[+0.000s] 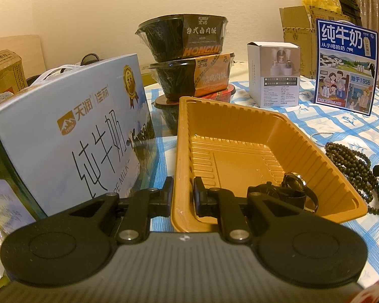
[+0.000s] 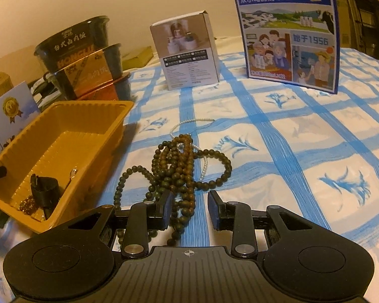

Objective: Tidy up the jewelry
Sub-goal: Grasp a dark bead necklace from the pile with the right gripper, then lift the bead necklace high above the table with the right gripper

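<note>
A yellow plastic tray (image 1: 240,131) (image 2: 93,106) stands on the checked cloth. In its near corner lie a black watch (image 1: 290,189) (image 2: 43,189) and some amber beads (image 2: 29,203). My left gripper (image 1: 183,197) is shut on the tray's near left wall, one finger inside and one outside. To the right of the tray, a dark bead necklace (image 2: 179,166) (image 1: 351,166) lies heaped on the cloth, with a thin pearl strand (image 2: 189,123) (image 1: 318,136) behind and under it. My right gripper (image 2: 190,209) hangs open low over the near end of the dark beads. A strand runs between its fingers, close to the left pad, which does not press on it.
A large pale milk carton (image 1: 70,131) stands close to the tray's left. Stacked black instant-meal bowls (image 1: 187,58) sit behind the tray. Farther back are a small white box (image 2: 187,53) and a blue milk box (image 2: 290,30). The blue-checked cloth (image 2: 303,151) lies bare to the right.
</note>
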Tool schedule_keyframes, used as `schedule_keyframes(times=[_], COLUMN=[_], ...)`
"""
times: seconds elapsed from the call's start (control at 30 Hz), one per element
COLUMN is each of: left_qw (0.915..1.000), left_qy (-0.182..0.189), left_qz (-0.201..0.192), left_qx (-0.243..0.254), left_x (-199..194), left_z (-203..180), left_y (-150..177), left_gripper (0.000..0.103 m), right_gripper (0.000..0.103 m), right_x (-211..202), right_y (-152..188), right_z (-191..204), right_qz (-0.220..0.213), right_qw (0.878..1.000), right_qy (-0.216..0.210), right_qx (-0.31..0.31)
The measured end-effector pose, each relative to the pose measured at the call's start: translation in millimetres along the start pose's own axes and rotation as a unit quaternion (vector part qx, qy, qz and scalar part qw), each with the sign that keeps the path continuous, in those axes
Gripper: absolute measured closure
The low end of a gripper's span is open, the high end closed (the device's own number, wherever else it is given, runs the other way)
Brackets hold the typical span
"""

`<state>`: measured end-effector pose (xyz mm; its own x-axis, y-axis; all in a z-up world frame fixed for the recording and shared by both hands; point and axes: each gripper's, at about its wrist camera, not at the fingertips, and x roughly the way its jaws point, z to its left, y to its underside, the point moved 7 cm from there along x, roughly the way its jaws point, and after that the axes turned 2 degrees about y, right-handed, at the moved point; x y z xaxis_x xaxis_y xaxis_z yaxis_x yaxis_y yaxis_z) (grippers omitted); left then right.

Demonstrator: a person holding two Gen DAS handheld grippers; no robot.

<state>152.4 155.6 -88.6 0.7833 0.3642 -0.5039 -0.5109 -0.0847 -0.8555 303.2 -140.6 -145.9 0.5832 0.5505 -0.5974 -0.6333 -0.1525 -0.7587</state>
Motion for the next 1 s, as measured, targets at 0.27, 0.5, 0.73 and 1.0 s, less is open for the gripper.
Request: schedule_keyframes(times=[0.27, 0.5, 0.73, 1.0], left_qw=[1.0, 1.0, 1.0, 1.0], left_qy=[0.0, -0.001, -0.001, 0.001], left_qz=[-0.001, 0.0, 0.0, -0.002], left_qx=[0.0, 0.0, 0.0, 0.0], left_x=[0.3, 0.2, 0.3, -0.8], left_z=[-1.5, -2.6, -2.6, -3.5], left_y=[0.5, 1.1, 0.9, 0.3], left_gripper=[0.088, 0.088, 0.088, 0.089], right_gripper=[0.071, 0.096, 0.096, 0.097], right_x=[15.1, 29.3, 2.0, -63.1], right_y=[-5.1, -5.4, -23.3, -92.2], right_z=[10.1, 23.6, 40.6, 65.1], right_qz=[0.003, 0.007, -0.043, -0.137], right_qw=[0.999, 0.993, 0.988, 0.975], right_qy=[0.01, 0.016, 0.006, -0.022], right_qx=[-0.047, -0.116, -0.151, -0.173])
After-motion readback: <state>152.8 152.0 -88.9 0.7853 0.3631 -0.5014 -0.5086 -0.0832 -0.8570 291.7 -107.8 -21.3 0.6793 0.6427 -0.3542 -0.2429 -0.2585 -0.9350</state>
